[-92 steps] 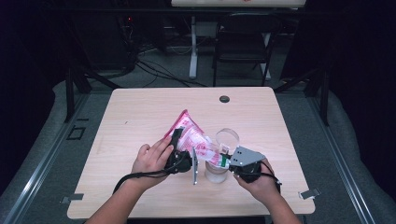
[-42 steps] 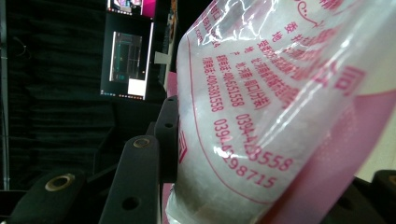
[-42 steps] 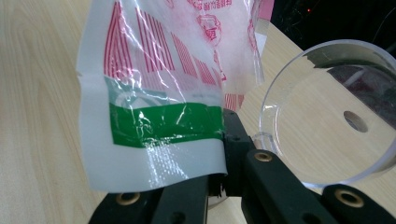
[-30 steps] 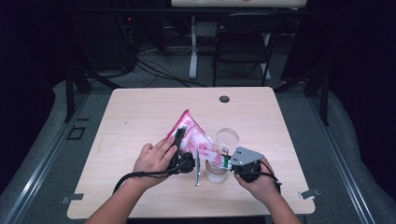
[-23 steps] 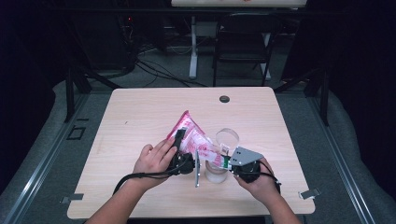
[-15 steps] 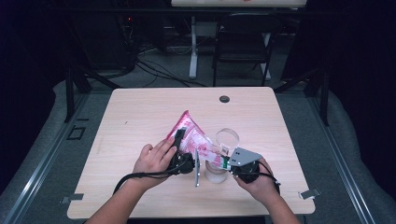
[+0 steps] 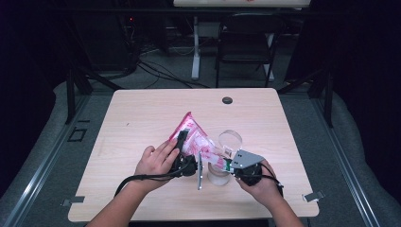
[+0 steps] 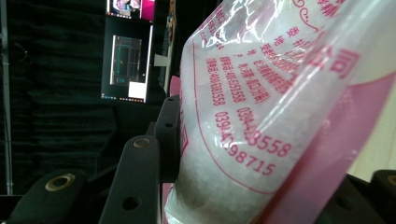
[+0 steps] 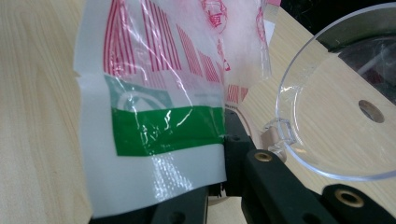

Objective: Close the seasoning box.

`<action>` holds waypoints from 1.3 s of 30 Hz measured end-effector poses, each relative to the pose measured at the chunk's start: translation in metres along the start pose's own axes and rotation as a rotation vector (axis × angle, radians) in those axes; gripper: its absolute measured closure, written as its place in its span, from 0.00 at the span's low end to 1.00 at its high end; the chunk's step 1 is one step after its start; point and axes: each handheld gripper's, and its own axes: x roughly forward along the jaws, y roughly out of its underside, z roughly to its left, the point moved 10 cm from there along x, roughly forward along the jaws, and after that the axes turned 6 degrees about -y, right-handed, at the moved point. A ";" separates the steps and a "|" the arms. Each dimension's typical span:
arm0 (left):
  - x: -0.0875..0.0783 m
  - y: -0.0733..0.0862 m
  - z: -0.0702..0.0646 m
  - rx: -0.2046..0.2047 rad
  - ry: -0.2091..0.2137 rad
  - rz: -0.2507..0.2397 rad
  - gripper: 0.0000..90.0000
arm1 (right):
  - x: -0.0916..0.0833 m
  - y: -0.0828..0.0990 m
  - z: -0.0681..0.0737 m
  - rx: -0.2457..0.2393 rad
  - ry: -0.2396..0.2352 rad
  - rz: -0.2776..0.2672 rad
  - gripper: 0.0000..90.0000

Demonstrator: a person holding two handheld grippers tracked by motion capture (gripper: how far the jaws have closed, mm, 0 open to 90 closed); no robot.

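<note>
One pink-and-white bag [image 7: 193, 139], one clear jar [image 7: 222, 165], two tongs. Bag sits lower centre of the high view above the table [image 7: 142, 113], long axis slanting from its upper-left tip down-right toward the jar. Left tongs [image 7: 182, 142] part open, clamped on the bag's granule-filled body. Right tongs [image 7: 226, 162] closed tight, pinching the bag's flat green-striped corner, just beside the jar's rim.

Dark lab or studio, lone wooden table [image 7: 142, 109], floor cables [image 7: 161, 71], folding chair [image 7: 243, 45]
</note>
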 end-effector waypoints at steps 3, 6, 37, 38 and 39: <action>0.000 0.000 0.000 -0.001 0.003 -0.002 0.70 | 0.001 0.000 0.000 -0.004 0.002 0.003 1.00; 0.001 0.000 0.000 0.001 0.000 -0.004 0.70 | 0.001 0.001 0.000 -0.004 0.003 0.006 1.00; 0.000 -0.002 0.003 -0.004 -0.001 -0.008 0.71 | 0.001 0.000 0.000 -0.004 0.003 0.004 1.00; 0.000 -0.002 0.003 -0.004 -0.001 -0.008 0.70 | 0.001 0.000 0.000 -0.004 0.004 0.005 1.00; 0.000 -0.002 0.003 -0.006 -0.004 -0.012 0.70 | 0.001 0.001 0.000 -0.004 0.004 0.006 1.00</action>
